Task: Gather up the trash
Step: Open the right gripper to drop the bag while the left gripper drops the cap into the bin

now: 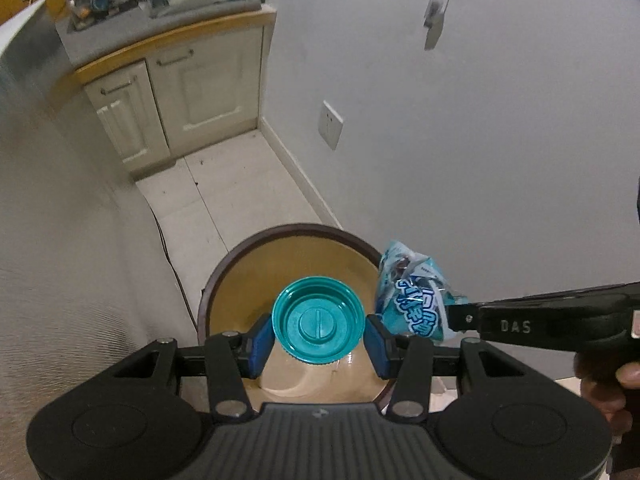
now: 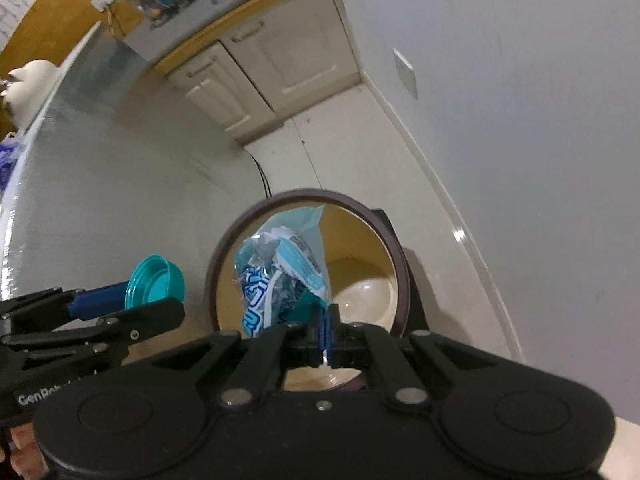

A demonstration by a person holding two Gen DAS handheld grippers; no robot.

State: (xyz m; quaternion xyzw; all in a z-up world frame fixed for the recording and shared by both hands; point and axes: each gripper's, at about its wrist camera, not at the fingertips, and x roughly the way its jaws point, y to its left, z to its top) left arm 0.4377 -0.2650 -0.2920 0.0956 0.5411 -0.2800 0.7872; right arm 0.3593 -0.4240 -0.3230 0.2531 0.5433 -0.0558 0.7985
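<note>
My left claw (image 1: pixel 319 336) pinches a teal lid (image 1: pixel 319 319) by its rim between the blue pads (image 1: pixel 260 343), hollow side facing me, right above the mouth of the round brown bin (image 1: pixel 256 243). My right claw (image 2: pixel 325 330) is pressed tight on the tail of a crumpled blue-and-white snack wrapper (image 2: pixel 282 272), which hangs over the same bin opening; from the left wrist that wrapper (image 1: pixel 416 296) sits just beside the bin's rim, on its wall side. The bin (image 2: pixel 224 248) stands on pale floor tiles (image 1: pixel 240 188) in a narrow gap, a light grey wall (image 1: pixel 480 140) with a white switch plate (image 1: pixel 331 125) close on one side of it and a tall silver appliance side (image 1: pixel 48 220) on the other. A dark cable (image 1: pixel 172 256) runs down the floor beside the bin. Beyond the bin, cream cabinet doors (image 1: pixel 180 96) close off the gap under a cluttered counter (image 1: pixel 160 12). The bin's tan inside holds only a pale, glossy bottom (image 2: pixel 368 296) as far as I can see.
</note>
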